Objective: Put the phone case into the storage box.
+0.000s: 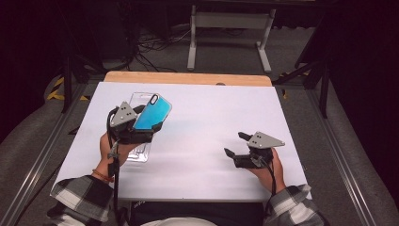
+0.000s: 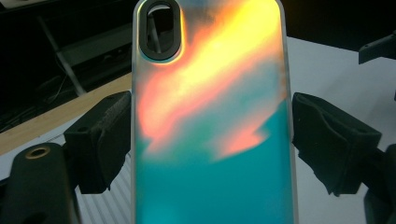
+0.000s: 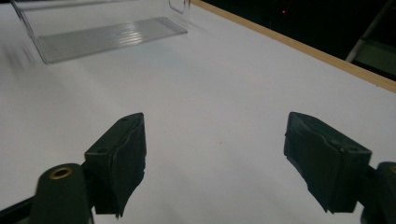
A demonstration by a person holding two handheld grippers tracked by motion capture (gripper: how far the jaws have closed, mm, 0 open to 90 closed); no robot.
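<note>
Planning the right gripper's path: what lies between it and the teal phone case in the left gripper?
Only bare white table separates the right gripper from the teal phone case, in the high view.

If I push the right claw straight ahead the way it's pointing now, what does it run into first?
Probably the clear plastic tray lying on the white table. The right claw is open and empty with bare tabletop ahead of it; the tray sits slightly left of that line, so it might just pass.
</note>
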